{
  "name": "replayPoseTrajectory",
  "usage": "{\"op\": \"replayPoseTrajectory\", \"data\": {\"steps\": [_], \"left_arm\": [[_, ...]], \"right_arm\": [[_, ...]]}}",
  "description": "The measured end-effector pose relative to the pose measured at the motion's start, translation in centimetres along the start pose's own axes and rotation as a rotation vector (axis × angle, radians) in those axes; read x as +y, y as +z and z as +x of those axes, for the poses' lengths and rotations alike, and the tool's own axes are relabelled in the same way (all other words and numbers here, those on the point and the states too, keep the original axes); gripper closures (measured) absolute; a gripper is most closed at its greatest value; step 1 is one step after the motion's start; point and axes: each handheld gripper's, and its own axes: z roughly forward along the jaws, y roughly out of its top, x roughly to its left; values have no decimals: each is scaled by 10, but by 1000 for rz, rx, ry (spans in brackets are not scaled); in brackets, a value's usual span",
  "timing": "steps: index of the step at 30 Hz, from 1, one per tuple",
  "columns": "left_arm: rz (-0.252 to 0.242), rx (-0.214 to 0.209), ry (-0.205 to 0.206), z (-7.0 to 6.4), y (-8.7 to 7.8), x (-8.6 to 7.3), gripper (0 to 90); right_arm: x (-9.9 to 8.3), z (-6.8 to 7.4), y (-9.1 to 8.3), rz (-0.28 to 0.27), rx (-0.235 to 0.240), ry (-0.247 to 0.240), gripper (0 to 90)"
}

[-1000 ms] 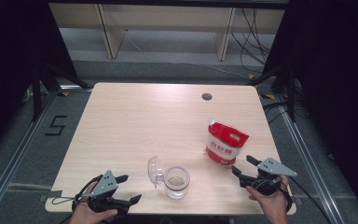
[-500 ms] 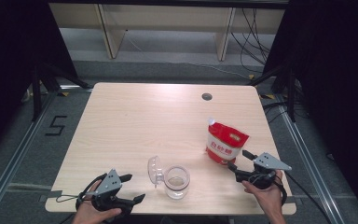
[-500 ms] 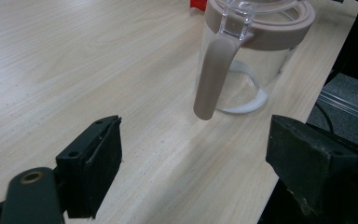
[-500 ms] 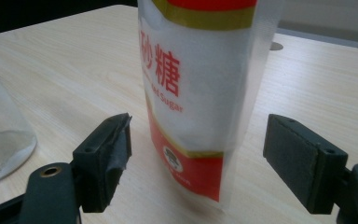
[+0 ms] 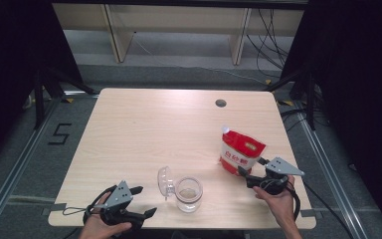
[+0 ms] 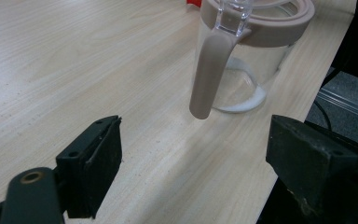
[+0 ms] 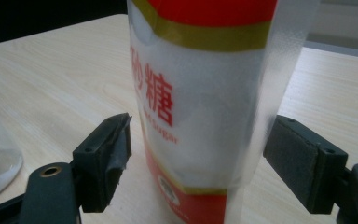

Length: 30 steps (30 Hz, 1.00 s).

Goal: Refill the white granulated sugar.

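Since the earlier frames the right gripper (image 5: 247,175) has slid forward and leftward toward the sugar bag (image 5: 240,152); the left gripper (image 5: 142,201) has dropped back nearer the table's (image 5: 144,124) front edge.

Left gripper: held low at the front edge, jaws spread wide, nothing between them. In the left gripper view the glass jar (image 6: 247,56) stands just ahead of the jaws and a little toward the right-hand jaw, apart from both. Its brownish rim ring and hanging strap (image 6: 209,74) face the gripper. The clear lid (image 5: 164,181) stands hinged open on the jar's left side.

Right gripper: jaws spread, the sugar bag upright between them. In the right gripper view (image 7: 198,140) the bag fills the gap; the pads (image 7: 114,154) sit just beside the bag's sides, and I cannot tell whether they touch it. No squeeze visible in the bag wall.

Beyond the bag: bare tabletop, then a cable hole (image 5: 221,103) near the far edge.
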Motion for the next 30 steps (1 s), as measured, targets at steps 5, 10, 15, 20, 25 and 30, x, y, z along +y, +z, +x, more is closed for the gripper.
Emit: {"op": "replayPoseTrajectory", "data": {"steps": [5,10,15,20,25,30], "left_arm": [[-5,-4,-2,0,0,0,178],[-3,-5,-7,0,0,-1,178],[-2,-6,-5,0,1,-1,178],[-8,-10,-10,0,1,-1,178],[1,-8,-2,0,1,-1,178],[-5,-5,-9,0,2,-1,178]], "right_arm": [[1,-3,5,-21,-13,-23,250],[1,-2,10,-33,-1,21,254],[-1,-2,17,-29,5,17,263],[0,-3,20,-24,8,-16,268],[0,-2,26,-48,19,-27,268],[-1,-1,29,-46,21,-12,270]]}}
